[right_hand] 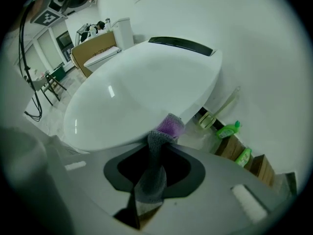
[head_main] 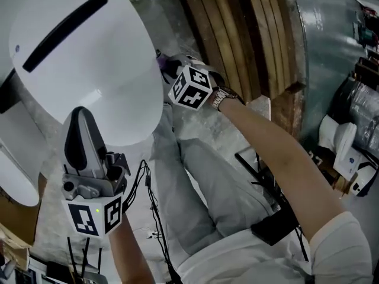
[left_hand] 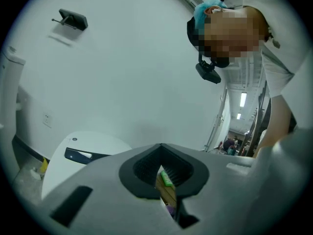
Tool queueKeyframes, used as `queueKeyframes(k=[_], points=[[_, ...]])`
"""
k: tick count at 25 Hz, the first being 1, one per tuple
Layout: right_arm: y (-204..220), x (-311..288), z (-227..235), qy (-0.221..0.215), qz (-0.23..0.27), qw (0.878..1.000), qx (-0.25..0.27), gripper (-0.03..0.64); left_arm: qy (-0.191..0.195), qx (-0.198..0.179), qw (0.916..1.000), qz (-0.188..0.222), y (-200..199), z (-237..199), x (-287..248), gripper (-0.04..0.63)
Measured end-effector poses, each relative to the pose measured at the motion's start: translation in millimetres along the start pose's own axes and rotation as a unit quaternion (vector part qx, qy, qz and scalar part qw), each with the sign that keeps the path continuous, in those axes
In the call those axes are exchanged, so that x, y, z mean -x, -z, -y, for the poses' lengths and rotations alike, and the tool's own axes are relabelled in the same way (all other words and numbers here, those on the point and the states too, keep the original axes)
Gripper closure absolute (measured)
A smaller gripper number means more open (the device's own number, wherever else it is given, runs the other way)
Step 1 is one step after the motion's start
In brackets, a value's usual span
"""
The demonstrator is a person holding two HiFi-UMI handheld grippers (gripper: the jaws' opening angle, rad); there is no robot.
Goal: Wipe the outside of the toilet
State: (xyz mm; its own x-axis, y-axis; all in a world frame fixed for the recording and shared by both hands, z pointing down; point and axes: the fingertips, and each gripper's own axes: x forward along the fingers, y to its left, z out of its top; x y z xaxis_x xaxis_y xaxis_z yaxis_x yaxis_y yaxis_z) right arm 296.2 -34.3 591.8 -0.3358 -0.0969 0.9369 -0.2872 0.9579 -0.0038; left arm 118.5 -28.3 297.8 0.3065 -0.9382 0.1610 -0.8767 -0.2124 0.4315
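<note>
The white toilet (head_main: 89,58) with a closed oval lid and a black slot fills the upper left of the head view. In the right gripper view the toilet (right_hand: 142,87) is seen from its front. My right gripper (right_hand: 161,141) is shut on a grey and purple cloth (right_hand: 168,126), whose purple end presses against the bowl's edge just under the lid. From above, the right gripper (head_main: 169,70) sits at the toilet's right side with a bit of cloth (head_main: 160,57) showing. My left gripper (head_main: 83,120) points over the lid's near edge, jaws together with nothing held (left_hand: 164,177).
Wooden planks (head_main: 237,34) lean along the floor right of the toilet. Two green bottles (right_hand: 227,129) (right_hand: 243,156) and a brush holder (right_hand: 210,117) stand by the wall. A cardboard box (right_hand: 95,48) is behind the toilet. Cables (head_main: 151,206) hang near my grey-trousered leg (head_main: 207,182).
</note>
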Motion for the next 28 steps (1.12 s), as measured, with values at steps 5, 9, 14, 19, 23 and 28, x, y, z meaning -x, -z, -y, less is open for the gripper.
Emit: queueKeyframes(k=[5,9,14,19,23,28], points=[[18,4,-43,0.0,0.003,0.999,-0.043,0.528,0.018,-0.006,0.9998,-0.011,10,27,17,0.592],[31,13,-73,0.002,0.012,0.997,-0.073,0.526,0.029,-0.001,0.9996,-0.002,11,59,36,0.592],[41,18,-121,-0.003,0.015,0.996,-0.09,0.526,0.031,-0.008,0.9995,0.004,9,82,74,0.592],[53,20,-168,-0.019,0.012,0.994,-0.11,0.526,0.004,-0.015,0.9999,-0.006,14,83,124,0.592],[50,16,-187,-0.007,0.015,0.988,-0.155,0.526,-0.013,-0.018,0.9997,-0.01,19,66,158,0.592],[48,13,-190,0.036,0.015,0.966,-0.254,0.528,-0.02,-0.016,0.9996,0.013,11,35,188,0.592]])
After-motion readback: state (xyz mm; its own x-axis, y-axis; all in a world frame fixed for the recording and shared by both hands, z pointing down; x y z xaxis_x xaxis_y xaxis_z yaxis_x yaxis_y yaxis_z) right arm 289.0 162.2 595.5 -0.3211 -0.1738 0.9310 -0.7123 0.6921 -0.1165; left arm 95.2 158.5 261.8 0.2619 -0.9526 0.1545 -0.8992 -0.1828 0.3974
